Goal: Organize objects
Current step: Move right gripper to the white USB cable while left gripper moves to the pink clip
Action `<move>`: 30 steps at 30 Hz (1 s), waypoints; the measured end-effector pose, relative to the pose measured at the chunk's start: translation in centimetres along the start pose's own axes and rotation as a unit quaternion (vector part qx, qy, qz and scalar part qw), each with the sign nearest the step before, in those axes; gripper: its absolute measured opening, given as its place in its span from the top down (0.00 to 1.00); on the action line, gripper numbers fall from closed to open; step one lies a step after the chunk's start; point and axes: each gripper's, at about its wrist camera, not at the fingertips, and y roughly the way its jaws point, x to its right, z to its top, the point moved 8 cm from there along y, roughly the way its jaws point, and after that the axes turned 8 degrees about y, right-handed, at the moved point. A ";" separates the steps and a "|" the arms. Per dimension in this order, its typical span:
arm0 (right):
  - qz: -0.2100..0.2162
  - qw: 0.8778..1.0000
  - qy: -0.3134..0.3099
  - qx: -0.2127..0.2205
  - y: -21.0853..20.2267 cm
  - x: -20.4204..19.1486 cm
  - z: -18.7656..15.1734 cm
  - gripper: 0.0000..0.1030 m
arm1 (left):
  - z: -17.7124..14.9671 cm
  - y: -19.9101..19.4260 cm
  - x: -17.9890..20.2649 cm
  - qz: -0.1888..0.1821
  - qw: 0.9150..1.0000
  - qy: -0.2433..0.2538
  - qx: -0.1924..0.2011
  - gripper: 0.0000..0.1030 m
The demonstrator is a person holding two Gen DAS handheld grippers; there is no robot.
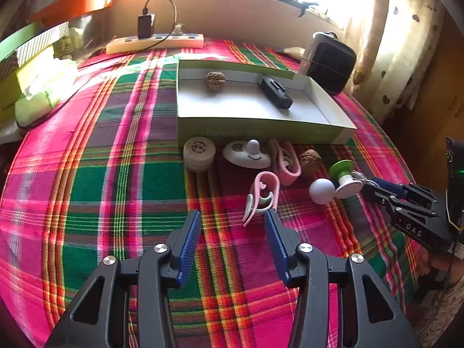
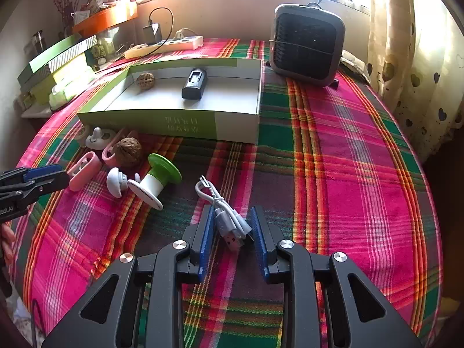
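Plaid cloth (image 2: 333, 174) covers the table, and on it a bundled white USB cable (image 2: 223, 217) lies between the right gripper's (image 2: 233, 237) parted blue pads, not clearly clamped, its long axis running away from the gripper with the plug nearest the wrist. That gripper sits low and level, aimed toward the green box (image 2: 185, 124) ahead. Only the left wrist view shows the left gripper (image 1: 233, 232) wide open and empty, a pink clip (image 1: 262, 194) just beyond its right pad.

Quick tally on the plaid cloth

Two walnuts, one in the box (image 1: 213, 80) and one outside (image 1: 309, 159); two pink clips (image 1: 262, 195) (image 1: 285, 159); one black battery (image 1: 275, 92); one white cable (image 2: 223, 211); one box (image 1: 261, 129); one green-capped spool (image 2: 159, 179).
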 end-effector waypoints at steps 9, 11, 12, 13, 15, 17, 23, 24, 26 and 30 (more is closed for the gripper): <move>0.007 1.000 -0.018 -0.005 -0.1 -0.5 -0.2 0.73 | 0.6 1.1 1.6 -0.004 0.999 0.034 -0.013 0.57; 0.009 1.000 -0.021 -0.006 -0.1 -0.6 -0.2 0.73 | 0.8 1.5 1.6 0.001 0.999 0.038 -0.017 0.57; 0.009 1.000 -0.024 -0.006 -0.1 -0.7 -0.2 0.73 | 0.9 1.6 1.7 0.002 0.999 0.040 -0.018 0.57; 0.011 1.000 -0.025 -0.005 0.0 -0.7 -0.2 0.71 | 1.0 1.7 1.7 0.001 0.999 0.043 -0.018 0.57; 0.016 1.000 -0.025 -0.006 0.1 -0.7 -0.1 0.60 | 1.2 1.9 1.7 0.003 0.999 0.047 -0.020 0.57; 0.019 0.999 -0.030 -0.006 0.2 -0.8 0.0 0.54 | 1.3 2.0 1.7 0.004 0.999 0.048 -0.020 0.57; 0.022 0.999 -0.035 0.000 0.7 -1.0 0.5 0.54 | 1.6 2.3 1.5 0.008 0.999 0.050 -0.013 0.57; 0.021 0.999 -0.037 0.001 0.7 -1.0 0.6 0.54 | 1.6 2.3 1.5 0.010 0.999 0.051 -0.012 0.57; 0.023 0.999 -0.040 0.003 0.8 -1.1 0.7 0.54 | 1.6 2.3 1.5 0.012 0.999 0.052 -0.010 0.57; 0.025 0.999 -0.044 0.005 0.9 -1.2 0.9 0.54 | 1.8 2.4 1.3 0.012 0.999 0.044 -0.005 0.57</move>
